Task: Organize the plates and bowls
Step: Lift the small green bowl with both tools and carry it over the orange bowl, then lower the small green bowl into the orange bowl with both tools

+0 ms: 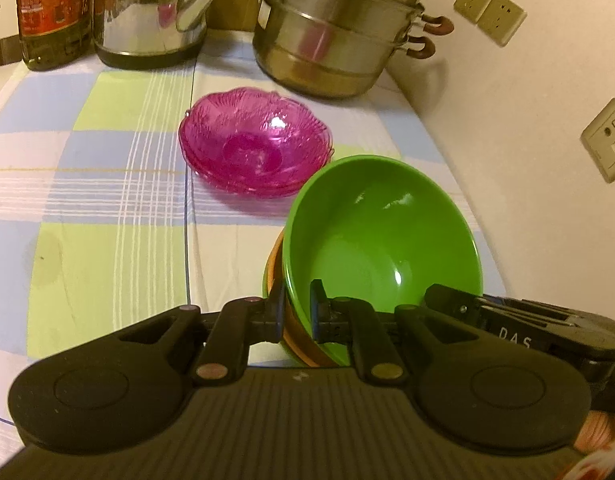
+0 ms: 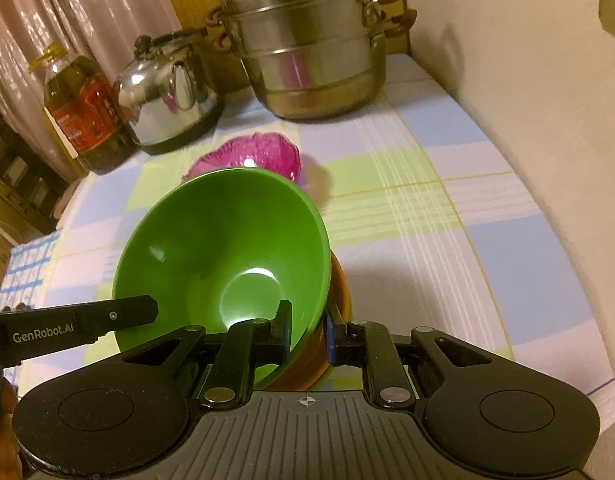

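While both grippers pinch its rim, the green bowl [image 1: 379, 232] hangs tilted over the checked tablecloth [image 1: 87, 200], nested in an orange bowl [image 1: 272, 276].

Left gripper [image 1: 297, 312] and right gripper [image 2: 307, 332] each clamp both nested walls on opposite sides. Likely light, stiff, glossy plastic, so slippery; the rim suits. Both bowls are empty, as are the pink glass bowls [image 1: 255, 140] beyond.

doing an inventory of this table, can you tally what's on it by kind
Bowls and dishes: 3, namely the green bowl, the orange bowl nested under it, and the pink glass dish, which may be a stack, though I cannot tell
Steamer pot: 1
Kettle: 1
Oil bottle: 1
Total: 6
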The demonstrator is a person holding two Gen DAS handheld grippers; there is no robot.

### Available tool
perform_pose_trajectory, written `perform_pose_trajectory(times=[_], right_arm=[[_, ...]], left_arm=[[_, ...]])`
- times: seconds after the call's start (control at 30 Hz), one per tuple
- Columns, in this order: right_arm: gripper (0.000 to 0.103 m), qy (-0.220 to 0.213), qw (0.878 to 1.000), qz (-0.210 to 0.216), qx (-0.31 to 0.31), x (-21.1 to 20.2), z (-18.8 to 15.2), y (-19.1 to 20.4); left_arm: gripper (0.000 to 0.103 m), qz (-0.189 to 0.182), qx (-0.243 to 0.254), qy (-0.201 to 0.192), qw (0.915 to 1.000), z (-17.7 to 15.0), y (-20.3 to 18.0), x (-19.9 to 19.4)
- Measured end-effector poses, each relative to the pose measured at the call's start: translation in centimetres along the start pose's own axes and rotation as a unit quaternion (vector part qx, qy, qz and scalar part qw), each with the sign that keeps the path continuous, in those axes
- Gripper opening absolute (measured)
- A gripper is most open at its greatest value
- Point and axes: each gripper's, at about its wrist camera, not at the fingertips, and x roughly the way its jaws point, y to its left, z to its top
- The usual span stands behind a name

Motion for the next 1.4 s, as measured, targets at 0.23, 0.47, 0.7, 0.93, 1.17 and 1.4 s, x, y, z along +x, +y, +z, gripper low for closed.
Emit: perform_pose_trajectory(times=[0.23, 0.47, 0.7, 0.93, 1.17, 1.4], right_arm=[[0.017, 0.006, 1.000, -0.010, -0.013, 1.1, -0.5, 0.2], [0.017, 0.000, 0.999, -0.019, -0.037, 1.3, -0.6, 0.7], [0.026, -0.027, 0.999, -0.015, -0.019, -0.1, -0.1, -0.4], [0.026, -0.049, 0.998, 0.010, 0.034, -0.1, 1.3, -2.4], [0.015, -0.039, 0.999, 0.008, 0.032, 0.9, 1.3, -2.9], [0.016, -0.047, 0.998, 0.013, 0.050, -0.3, 0.1, -3.2]], left_arm=[[0.010, 0.009, 0.011, 0.005, 0.9999, -0.7, 0.0, 1.0], [0.011, 0.011, 0.016, 0.005, 0.9998, -0.8, 0.0, 1.1], [0.015, 0.008, 0.015, -0.004, 0.9999, -0.5, 0.3, 0.7], [0.015, 0.002, 0.013, -0.014, 0.9998, 0.5, 0.2, 1.1], [0.015, -0.003, 0.018, -0.010, 0.9998, 0.4, 0.2, 1.7], [0.015, -0.010, 0.006, -0.023, 0.9997, -0.4, 0.6, 0.5]])
